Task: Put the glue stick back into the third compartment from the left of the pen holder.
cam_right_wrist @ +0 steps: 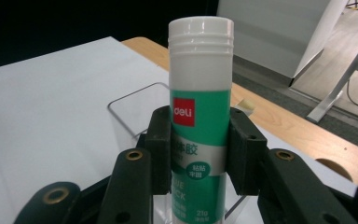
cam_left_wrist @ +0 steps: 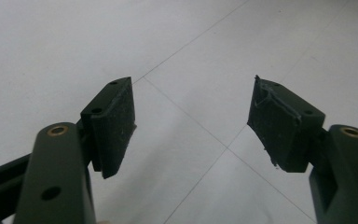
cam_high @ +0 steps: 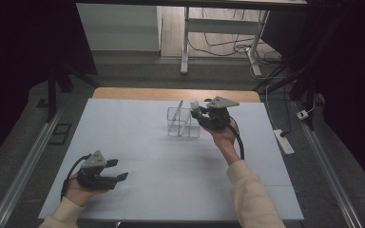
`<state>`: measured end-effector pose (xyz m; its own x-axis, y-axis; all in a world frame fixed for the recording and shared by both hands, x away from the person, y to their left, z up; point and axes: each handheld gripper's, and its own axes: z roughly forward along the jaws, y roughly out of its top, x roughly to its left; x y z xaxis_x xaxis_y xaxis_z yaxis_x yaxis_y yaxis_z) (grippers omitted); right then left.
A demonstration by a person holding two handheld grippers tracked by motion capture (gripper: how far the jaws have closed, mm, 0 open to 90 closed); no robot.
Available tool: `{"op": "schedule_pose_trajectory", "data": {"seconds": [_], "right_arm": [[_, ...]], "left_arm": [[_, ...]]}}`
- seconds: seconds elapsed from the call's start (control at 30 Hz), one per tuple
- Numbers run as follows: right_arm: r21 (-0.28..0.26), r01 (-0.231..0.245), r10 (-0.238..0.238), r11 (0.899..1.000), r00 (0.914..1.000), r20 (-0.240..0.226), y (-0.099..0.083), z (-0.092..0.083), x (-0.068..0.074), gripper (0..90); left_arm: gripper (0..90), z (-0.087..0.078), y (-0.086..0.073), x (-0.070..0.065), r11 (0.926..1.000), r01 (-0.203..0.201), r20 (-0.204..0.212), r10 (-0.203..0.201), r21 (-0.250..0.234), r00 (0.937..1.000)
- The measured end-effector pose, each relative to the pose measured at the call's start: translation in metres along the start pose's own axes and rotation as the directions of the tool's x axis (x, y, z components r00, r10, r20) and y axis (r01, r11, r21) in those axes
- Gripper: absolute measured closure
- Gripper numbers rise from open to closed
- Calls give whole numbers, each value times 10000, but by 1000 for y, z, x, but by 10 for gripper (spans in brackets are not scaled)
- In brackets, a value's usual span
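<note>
A white and green glue stick [cam_right_wrist: 199, 112] stands upright between the jaws of my right gripper [cam_right_wrist: 199, 149], which is shut on it. In the high view the right gripper [cam_high: 200, 114] holds the glue stick [cam_high: 195, 105] just over the right side of a clear plastic organizer [cam_high: 183, 122] at the table's far middle. A flat white piece [cam_high: 178, 114] leans inside the organizer. My left gripper [cam_high: 117, 170] rests open near the front left of the table. Between its pads [cam_left_wrist: 116, 126] lies only bare white table surface [cam_left_wrist: 51, 46].
The white table top [cam_high: 138, 190] has a wooden strip [cam_high: 123, 93] along its far edge. A desk frame [cam_high: 186, 42] and cables lie on the floor beyond. A white power strip [cam_high: 283, 141] sits on the floor at the right.
</note>
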<state>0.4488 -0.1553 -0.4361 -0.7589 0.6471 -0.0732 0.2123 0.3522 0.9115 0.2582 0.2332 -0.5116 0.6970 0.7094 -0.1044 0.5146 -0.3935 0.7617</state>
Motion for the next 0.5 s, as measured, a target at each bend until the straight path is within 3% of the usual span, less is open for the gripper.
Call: {"op": "schedule_pose_trajectory", "data": {"seconds": [0.5], "right_arm": [[-284,-512,513,9983,9987,25,-3,31,-12,643]], "left_arm": [[318,-1,-2,3,9999,101,33,-101,22,9999]]}}
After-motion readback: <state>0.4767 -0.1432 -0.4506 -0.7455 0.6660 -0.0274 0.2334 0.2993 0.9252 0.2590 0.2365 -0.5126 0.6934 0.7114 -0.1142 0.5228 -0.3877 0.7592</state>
